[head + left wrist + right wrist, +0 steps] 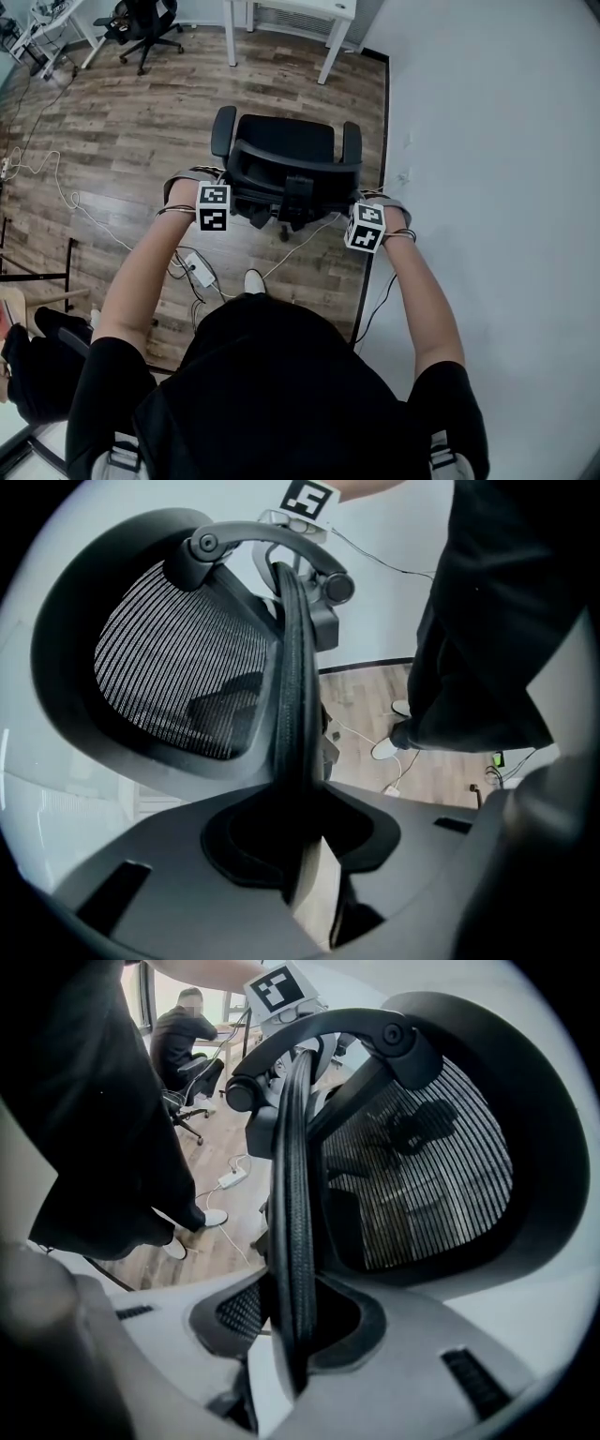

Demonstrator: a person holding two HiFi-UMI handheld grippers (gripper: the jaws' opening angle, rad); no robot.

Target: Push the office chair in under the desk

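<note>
The left hand-held gripper (300, 846) and the right hand-held gripper (294, 1335) each pinch the backrest (292, 171) rim of the office chair (286, 141), jaws part-spread. The chair stands short of the white counter (314, 8).

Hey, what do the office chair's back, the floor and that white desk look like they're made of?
The chair back: black woven mesh in a smooth, matte frame, likely plastic; light shows through the weave. The floor: matte wood-look planks with grain and seams, possibly laminate. The desk: smooth white top and legs; painted metal or laminate, unclear.
</note>
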